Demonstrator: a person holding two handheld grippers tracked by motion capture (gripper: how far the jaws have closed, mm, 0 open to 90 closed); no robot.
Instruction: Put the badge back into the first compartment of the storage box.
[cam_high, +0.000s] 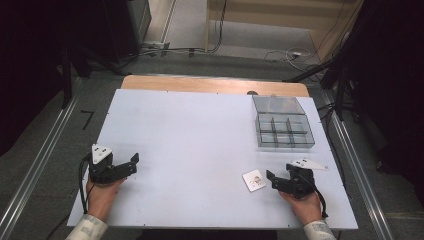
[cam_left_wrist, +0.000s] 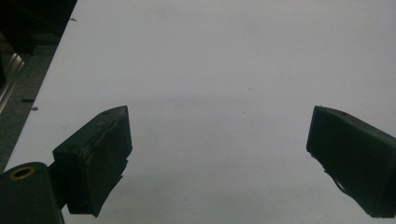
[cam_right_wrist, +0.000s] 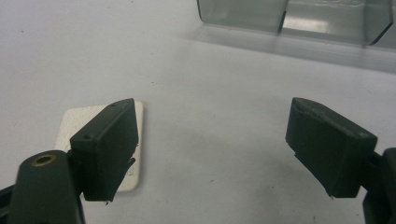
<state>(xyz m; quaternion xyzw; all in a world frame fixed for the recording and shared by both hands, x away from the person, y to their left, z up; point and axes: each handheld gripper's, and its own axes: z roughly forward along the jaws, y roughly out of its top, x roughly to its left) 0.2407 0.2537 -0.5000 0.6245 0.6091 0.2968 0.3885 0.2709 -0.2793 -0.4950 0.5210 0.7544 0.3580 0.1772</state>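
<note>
White and nearly square, a small card (cam_high: 254, 180) lies flat on the pale table (cam_high: 190, 130), toward the near right; some faint mark sits on its face, too small to make out; in the right gripper view the card (cam_right_wrist: 84, 123) lies partly behind one jaw, not between the two. The right gripper (cam_high: 272, 179) rests just beside the card, on the table, in the person's right hand (cam_high: 303, 202); its jaws stand wide apart with nothing between them. Farther back on the right sits a clear plastic compartment box (cam_high: 283, 127), its lid tipped open behind it, well apart from the card. Across the table the left gripper (cam_high: 134, 164), in the left hand (cam_high: 102, 195), also gapes wide over bare tabletop, holding nothing.
</note>
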